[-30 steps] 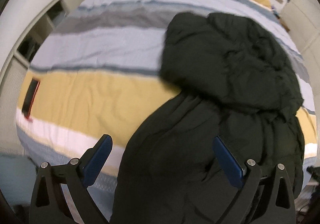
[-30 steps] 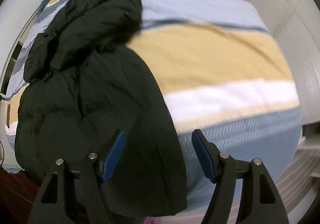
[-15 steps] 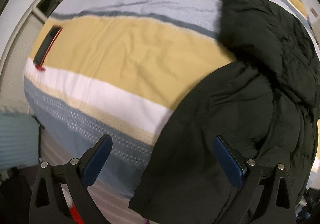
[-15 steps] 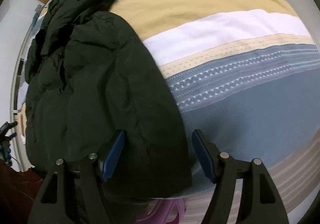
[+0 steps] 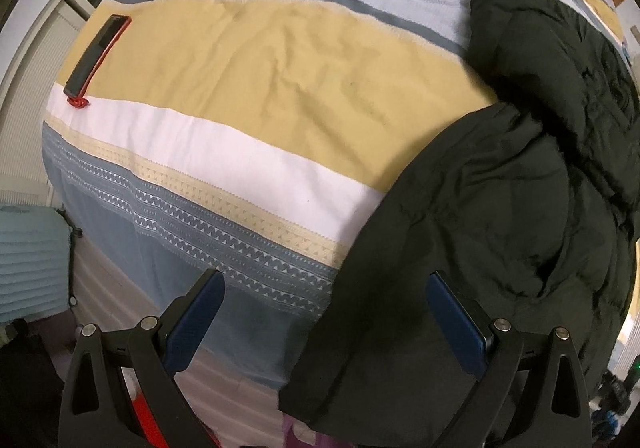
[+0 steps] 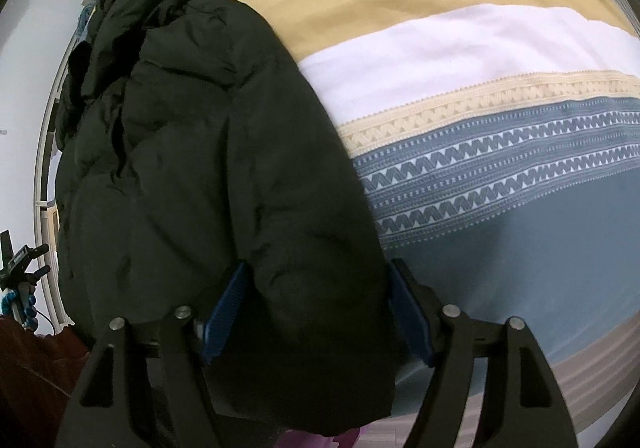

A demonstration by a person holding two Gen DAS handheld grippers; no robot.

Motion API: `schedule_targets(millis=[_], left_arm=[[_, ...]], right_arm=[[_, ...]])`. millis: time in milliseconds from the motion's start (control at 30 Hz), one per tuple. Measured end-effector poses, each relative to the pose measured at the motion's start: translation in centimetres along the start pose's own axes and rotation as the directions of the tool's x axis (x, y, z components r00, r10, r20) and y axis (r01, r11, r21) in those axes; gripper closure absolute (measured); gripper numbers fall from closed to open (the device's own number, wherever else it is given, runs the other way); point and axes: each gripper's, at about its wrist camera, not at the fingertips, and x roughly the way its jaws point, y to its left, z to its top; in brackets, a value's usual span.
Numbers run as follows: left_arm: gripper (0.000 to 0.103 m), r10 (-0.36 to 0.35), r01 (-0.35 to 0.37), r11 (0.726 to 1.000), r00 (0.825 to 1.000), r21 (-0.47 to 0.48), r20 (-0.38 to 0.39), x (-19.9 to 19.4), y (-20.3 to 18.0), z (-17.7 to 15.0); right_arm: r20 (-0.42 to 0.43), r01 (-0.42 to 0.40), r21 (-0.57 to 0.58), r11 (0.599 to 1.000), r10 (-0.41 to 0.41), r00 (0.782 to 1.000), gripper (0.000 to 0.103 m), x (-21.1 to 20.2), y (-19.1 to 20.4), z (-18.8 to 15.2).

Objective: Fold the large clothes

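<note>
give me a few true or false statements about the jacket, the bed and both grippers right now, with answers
1. The dark jacket hangs over the foot edge of the bed. True.
2. A phone in a red case lies on the yellow stripe of the bedcover. True.
3. The left gripper is clamped shut on the jacket. False: its jaws stand wide open, with the jacket's hem hanging between them, ungripped.
4. The right gripper has jacket fabric between its open fingers. True.
5. The jacket is folded into a neat flat square. False: it lies rumpled and bunched along the bed.
6. The phone rests on top of the jacket. False: it lies on the bedcover, well apart from the jacket.
</note>
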Motion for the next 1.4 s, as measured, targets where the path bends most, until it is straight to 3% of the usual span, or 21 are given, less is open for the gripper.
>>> schedule_targets(millis=[167,300,433,600,900,1100,1200,1300,1400], left_arm=[[0.004,-0.052,0.053,0.999,0.998,0.009,-0.031,1.7,1.5,-0.4],[0.004,-0.164,0.166,0.986,0.983,0.024,-0.079,3.5,2.0,-1.5],[0.004,-0.27,0.279,0.959,0.952,0.044,-0.143,5.4,1.7,-2.6],[0.004,-0.404,0.408,0.913,0.894,-0.02,-0.191,8.1,1.3,-3.2],[0.002,-0.429,0.423,0.903,0.881,-0.074,-0.201,9.4,1.8,-5.2],[0.003,-0.42,0.411,0.908,0.882,-0.088,-0.215,9.1,0.9,-6.1],[0.014,-0.431,0.417,0.902,0.876,-0.107,-0.216,8.3,0.4,-6.8],[0.036,-0.463,0.443,0.886,0.859,-0.138,-0.217,7.4,0.2,-7.2],[0.055,-0.467,0.444,0.884,0.859,-0.147,-0.211,6.4,0.3,-7.9]], right_arm=[[-0.045,0.029,-0.007,1.0,-0.029,0.999,0.031,0.7,0.6,0.1],[-0.087,0.061,-0.029,0.998,-0.064,0.994,0.031,1.1,1.7,0.6],[-0.122,0.076,-0.045,0.996,-0.081,0.989,0.031,1.4,2.5,0.6],[-0.151,0.083,-0.054,0.995,-0.09,0.984,0.03,1.9,3.1,1.4],[-0.158,0.071,-0.066,0.995,-0.081,0.984,0.03,3.1,3.8,1.2],[-0.16,0.034,0.02,0.999,-0.03,0.987,0.029,2.9,2.2,0.3],[-0.184,0.014,0.085,0.996,0.002,0.983,0.029,2.9,1.6,0.4],[-0.216,-0.006,0.108,0.994,0.03,0.976,0.029,3.0,1.8,0.3],[-0.233,-0.031,0.136,0.99,0.062,0.97,0.03,3.2,1.6,0.0]])
